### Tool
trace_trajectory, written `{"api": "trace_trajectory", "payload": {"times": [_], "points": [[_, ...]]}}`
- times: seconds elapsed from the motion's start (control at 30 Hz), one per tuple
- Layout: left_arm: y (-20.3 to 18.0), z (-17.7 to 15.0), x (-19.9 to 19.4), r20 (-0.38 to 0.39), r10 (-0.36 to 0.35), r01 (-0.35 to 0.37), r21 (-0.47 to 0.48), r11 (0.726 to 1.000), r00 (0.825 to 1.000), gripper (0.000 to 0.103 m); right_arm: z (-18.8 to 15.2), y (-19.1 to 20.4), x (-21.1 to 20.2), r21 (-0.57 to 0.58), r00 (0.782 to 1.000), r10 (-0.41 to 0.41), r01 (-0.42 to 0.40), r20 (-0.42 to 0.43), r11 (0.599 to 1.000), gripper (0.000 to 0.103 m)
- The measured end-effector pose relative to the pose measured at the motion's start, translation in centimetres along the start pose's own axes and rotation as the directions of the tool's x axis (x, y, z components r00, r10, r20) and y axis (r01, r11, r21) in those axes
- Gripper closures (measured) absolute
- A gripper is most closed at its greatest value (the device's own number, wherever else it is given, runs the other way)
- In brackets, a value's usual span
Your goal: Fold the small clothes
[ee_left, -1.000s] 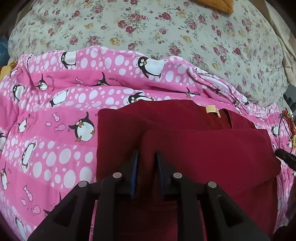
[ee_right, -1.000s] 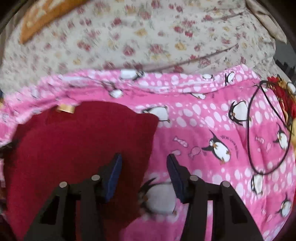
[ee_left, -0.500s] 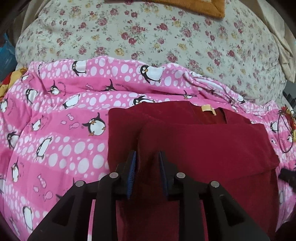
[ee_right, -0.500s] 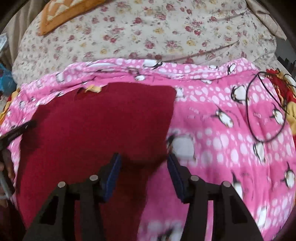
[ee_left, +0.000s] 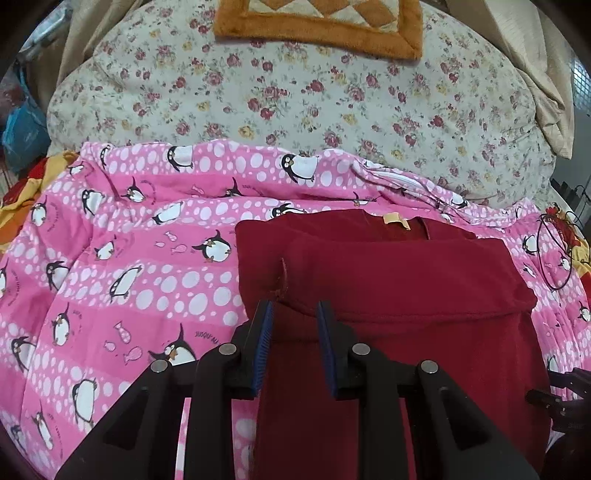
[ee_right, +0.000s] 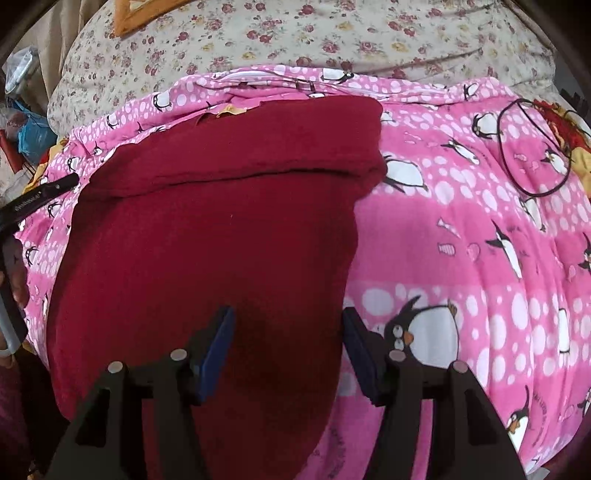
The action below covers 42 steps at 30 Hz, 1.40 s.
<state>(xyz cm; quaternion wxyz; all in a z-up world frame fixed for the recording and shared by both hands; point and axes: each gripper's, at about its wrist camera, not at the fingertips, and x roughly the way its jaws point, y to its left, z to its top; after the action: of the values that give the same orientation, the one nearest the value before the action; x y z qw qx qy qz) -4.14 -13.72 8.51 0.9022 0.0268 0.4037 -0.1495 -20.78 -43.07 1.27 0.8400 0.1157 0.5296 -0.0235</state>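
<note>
A dark red garment lies on a pink penguin-print blanket, its far part folded over into a band with a yellow neck label behind it. My left gripper is open and empty over the garment's left side, just short of the band's left corner. In the right wrist view the garment fills the left half. My right gripper is wide open and empty above the garment's near right edge.
A floral bedspread lies behind the blanket, with an orange cushion at the far edge. A black cord loop lies on the blanket at right. Bags and clutter sit at far left.
My left gripper has let go of the fold and opened, drawing back. My right gripper has drawn back toward the garment's near edge, still open. The folded band now lies flat.
</note>
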Motion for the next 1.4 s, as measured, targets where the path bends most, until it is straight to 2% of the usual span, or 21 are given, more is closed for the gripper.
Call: {"api": "trace_trajectory", "payload": {"times": [0.37, 0.73, 0.9, 0.97, 1.03, 1.13, 1.4], "points": [[-0.3, -2.5, -0.6, -0.035, -0.031, 0.031, 0.002, 1.000, 0.999, 0.088, -0.8, 1.0, 0.1, -0.008, 0.997, -0.074, 0.074, 0.025, 0.997, 0.041], [-1.7, -4.5, -1.4, -0.058, -0.059, 0.061, 0.032, 0.998, 0.997, 0.088, -1.1, 1.1, 0.0, -0.025, 0.996, -0.075, 0.076, 0.053, 0.997, 0.041], [-1.2, -5.3, -2.0, -0.066, -0.069, 0.070, 0.010, 0.997, 0.995, 0.088, -1.4, 1.3, 0.0, -0.044, 0.994, -0.087, 0.091, 0.070, 0.995, 0.042], [-1.0, -5.6, -2.2, -0.071, -0.071, 0.071, -0.001, 0.997, 0.995, 0.088, -1.4, 1.5, 0.0, -0.061, 0.993, -0.093, 0.098, 0.076, 0.993, 0.046], [-0.8, -6.0, -2.3, -0.076, -0.070, 0.069, -0.009, 0.998, 0.995, 0.088, -1.4, 1.6, -0.1, -0.077, 0.992, -0.099, 0.106, 0.080, 0.991, 0.060], [-0.7, -6.5, -2.6, -0.078, -0.063, 0.062, -0.012, 0.998, 0.995, 0.088, -1.5, 1.9, -0.2, -0.104, 0.992, -0.101, 0.109, 0.082, 0.989, 0.072], [-0.4, -7.5, -3.4, -0.077, -0.065, 0.064, -0.021, 0.998, 0.995, 0.088, -1.8, 2.2, -0.6, -0.122, 0.989, -0.114, 0.125, 0.095, 0.985, 0.086]]}}
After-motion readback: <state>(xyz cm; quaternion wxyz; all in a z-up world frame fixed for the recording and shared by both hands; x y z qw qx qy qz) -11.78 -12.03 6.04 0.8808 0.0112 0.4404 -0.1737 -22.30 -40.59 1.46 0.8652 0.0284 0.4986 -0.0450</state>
